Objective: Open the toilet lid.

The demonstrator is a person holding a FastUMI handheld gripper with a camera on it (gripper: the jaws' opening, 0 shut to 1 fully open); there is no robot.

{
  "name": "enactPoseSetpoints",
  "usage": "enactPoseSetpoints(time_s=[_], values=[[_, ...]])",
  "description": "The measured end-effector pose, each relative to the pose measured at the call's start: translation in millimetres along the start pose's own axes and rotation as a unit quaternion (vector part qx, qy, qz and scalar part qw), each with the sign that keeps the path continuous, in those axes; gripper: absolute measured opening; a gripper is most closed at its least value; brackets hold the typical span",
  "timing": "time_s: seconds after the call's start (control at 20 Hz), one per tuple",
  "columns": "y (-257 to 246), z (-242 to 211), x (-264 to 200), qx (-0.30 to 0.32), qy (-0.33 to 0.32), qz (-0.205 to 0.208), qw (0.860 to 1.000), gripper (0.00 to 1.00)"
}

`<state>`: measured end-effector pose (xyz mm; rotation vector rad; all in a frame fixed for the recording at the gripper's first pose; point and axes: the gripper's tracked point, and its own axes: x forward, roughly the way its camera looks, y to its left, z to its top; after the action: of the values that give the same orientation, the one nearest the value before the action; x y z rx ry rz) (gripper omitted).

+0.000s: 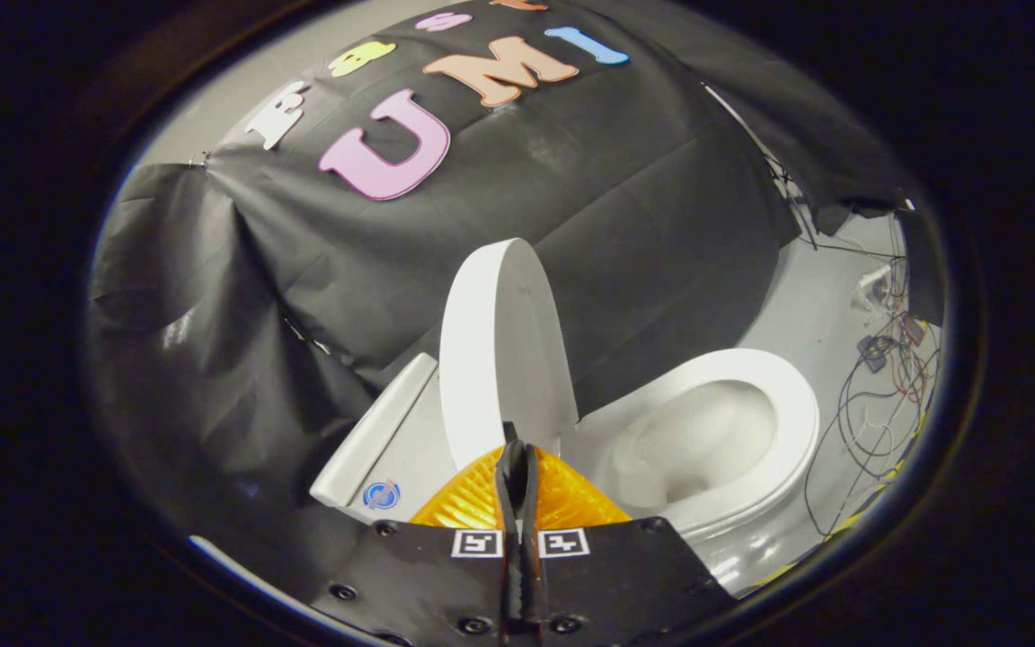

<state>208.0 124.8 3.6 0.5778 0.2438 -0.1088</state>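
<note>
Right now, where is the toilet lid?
In the gripper view, the lid stands raised just beyond the shut fingers, between the tank and the open bowl.

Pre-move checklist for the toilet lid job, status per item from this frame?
1. Toilet lid raised: ok, it stands upright, clear of the seat.
2. Seat down and bowl exposed: ok.
3. Gripper state: the fingers are closed together with nothing between them, tips just short of the lid's lower edge; ok for retreat.
4. Fingers touching the lid: cannot tell, the tips overlap its base.
5. Lid leaning securely on the tank: cannot tell, the contact is hidden behind the lid.
6. Cables on the floor beyond the bowl: ok, well away from the fingers.
</note>
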Motion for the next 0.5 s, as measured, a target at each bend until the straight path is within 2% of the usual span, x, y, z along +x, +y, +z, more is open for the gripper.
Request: enactPoseSetpoints(time_s=[0.5], values=[[34.4,-4.6,6.1,-0.06,-0.001,0.011,0.998,0.0]])
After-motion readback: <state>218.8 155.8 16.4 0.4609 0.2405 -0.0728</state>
